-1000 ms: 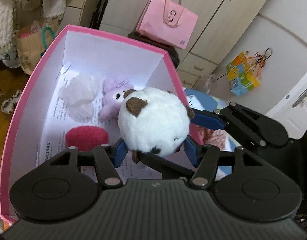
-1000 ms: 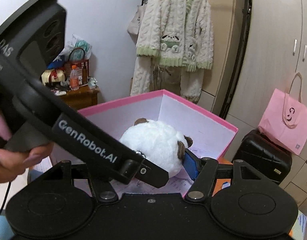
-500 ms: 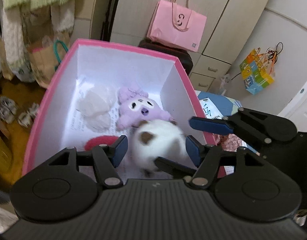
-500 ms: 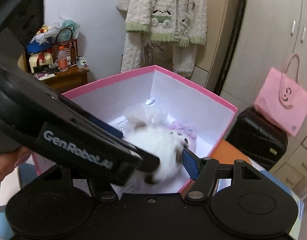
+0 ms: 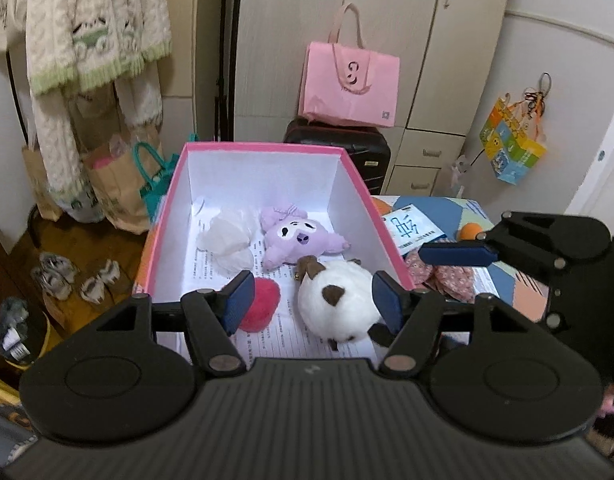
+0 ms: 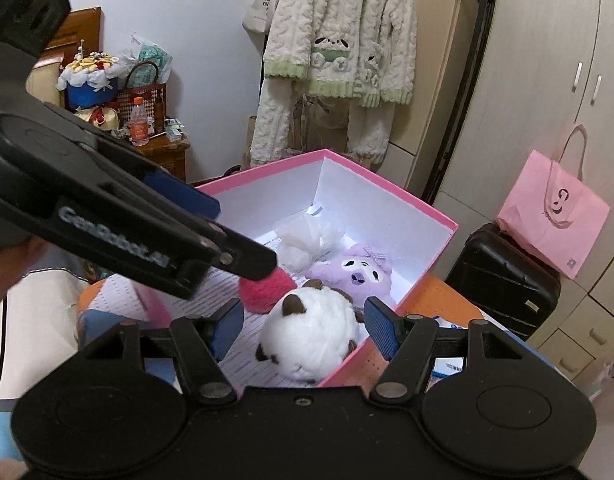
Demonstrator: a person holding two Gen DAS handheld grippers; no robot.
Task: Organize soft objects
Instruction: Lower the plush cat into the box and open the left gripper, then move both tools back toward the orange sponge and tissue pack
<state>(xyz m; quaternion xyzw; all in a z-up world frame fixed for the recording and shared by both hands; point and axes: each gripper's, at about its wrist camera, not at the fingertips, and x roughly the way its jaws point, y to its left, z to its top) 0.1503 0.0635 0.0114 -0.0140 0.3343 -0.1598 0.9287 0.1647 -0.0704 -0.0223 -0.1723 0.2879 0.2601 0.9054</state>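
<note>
The white plush ball (image 5: 339,304) with brown ears lay on the printed paper lining the floor of the pink box (image 5: 263,146), below and between the pads of the left gripper (image 5: 313,304), touched by neither pad. The left jaws had just been opening and stood apart with nothing clamped. The right gripper (image 6: 303,328) likewise stood with jaws apart and empty, the same plush visible beneath the gap between them.

Just beyond the jaws lay the red pompom (image 5: 261,304), beside the left pad in the left wrist view, then the purple plush (image 5: 295,240) and the pale crumpled plush (image 5: 227,242) toward the far wall.

The step in hand appeared to be the withdrawal after release. To do it well, both grippers should lift straight clear with jaws held apart, so that no pad drags the plush up the wall.

The right wall of the box stood close to the right pad of the left gripper; that rim is the likeliest snag. The two grippers were near one another, the left crossing the right wrist view. Open room lay above the box; the patterned cloth (image 5: 439,208) to the right carried clutter.
</note>
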